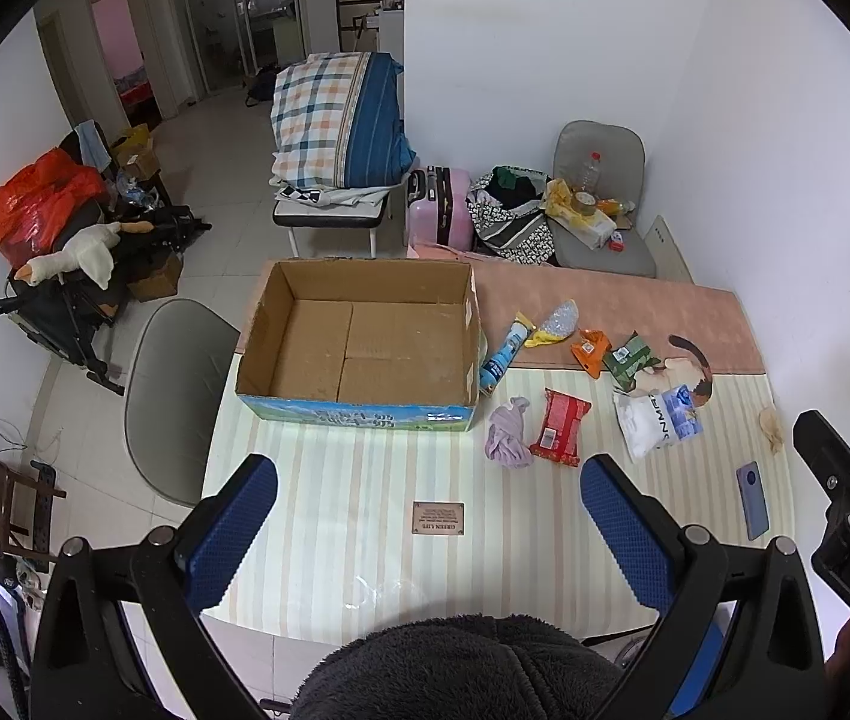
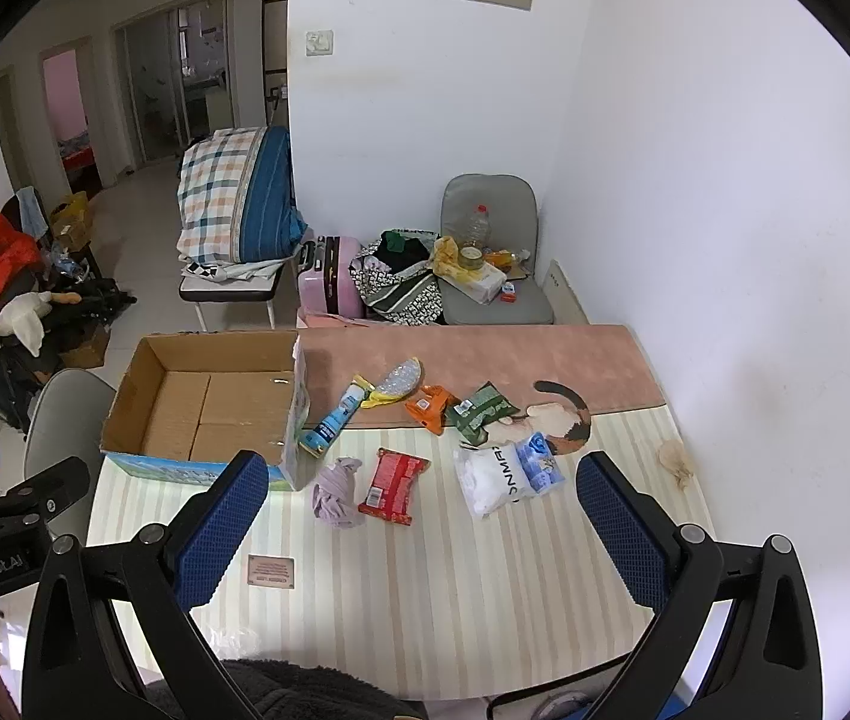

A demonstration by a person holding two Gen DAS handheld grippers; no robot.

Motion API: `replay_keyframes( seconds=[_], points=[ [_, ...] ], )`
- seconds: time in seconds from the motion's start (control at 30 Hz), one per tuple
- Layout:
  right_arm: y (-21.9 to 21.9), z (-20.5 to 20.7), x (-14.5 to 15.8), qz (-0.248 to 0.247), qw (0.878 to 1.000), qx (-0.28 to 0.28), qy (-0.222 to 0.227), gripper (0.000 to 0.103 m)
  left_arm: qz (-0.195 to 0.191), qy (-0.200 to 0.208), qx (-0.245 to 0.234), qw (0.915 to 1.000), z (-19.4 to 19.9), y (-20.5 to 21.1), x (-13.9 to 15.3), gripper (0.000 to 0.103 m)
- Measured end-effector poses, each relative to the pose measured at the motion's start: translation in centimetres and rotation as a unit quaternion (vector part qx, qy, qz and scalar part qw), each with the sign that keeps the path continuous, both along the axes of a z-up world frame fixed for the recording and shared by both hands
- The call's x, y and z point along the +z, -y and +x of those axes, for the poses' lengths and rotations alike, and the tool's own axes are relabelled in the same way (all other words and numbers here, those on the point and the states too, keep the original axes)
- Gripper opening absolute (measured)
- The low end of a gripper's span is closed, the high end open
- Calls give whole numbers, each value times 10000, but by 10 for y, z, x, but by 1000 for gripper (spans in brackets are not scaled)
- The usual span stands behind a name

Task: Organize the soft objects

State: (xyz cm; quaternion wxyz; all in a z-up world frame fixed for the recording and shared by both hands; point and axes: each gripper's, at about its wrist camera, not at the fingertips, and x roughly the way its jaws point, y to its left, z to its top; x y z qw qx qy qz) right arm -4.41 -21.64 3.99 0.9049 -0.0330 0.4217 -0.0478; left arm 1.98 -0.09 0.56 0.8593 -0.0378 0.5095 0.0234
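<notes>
An open, empty cardboard box [image 1: 359, 342] [image 2: 209, 402] stands on the striped table [image 1: 365, 540] [image 2: 454, 600]. To its right lie a crumpled lilac cloth [image 1: 508, 435] [image 2: 336, 493], a red packet [image 1: 559, 429] [image 2: 395, 486], a white bag [image 1: 658, 420] [image 2: 508, 474], a blue tube [image 1: 499, 360] [image 2: 332, 420], and orange [image 1: 589, 351] and green packets [image 1: 628, 357]. My left gripper [image 1: 427, 516] is open and empty, above the table in front of the box. My right gripper [image 2: 419, 516] is open and empty, above the packets.
A phone [image 1: 751, 498] lies at the table's right edge. A small label [image 1: 438, 518] [image 2: 270, 570] is on the table. A pink mat [image 1: 604, 306] covers the far table. Grey chairs [image 1: 179, 396], a suitcase [image 1: 433, 204] and bags stand behind.
</notes>
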Motion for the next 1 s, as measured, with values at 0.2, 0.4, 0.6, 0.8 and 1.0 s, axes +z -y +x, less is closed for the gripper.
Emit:
replay_keyframes(
  seconds=[0.2,0.4,0.6,0.8,1.0],
  points=[
    [21,15,-9,510,9984,-163,-173,103,135,21,-79,9999,19,2,-4,103],
    [78,63,-49,644,9943,-644,-547,103,360,-317,-450,9978,78,21,-47,103],
    [151,143,-151,639,9817,-904,-1550,103,278,-1171,-970,9880,146,66,-130,103],
    [204,207,-294,1223,9394,-1241,-2952,103,225,-1937,-1303,9721,190,127,-227,99],
    [214,261,-379,1251,9186,-1927,-3215,94,270,-2743,-1100,9549,213,151,-304,98]
  ],
)
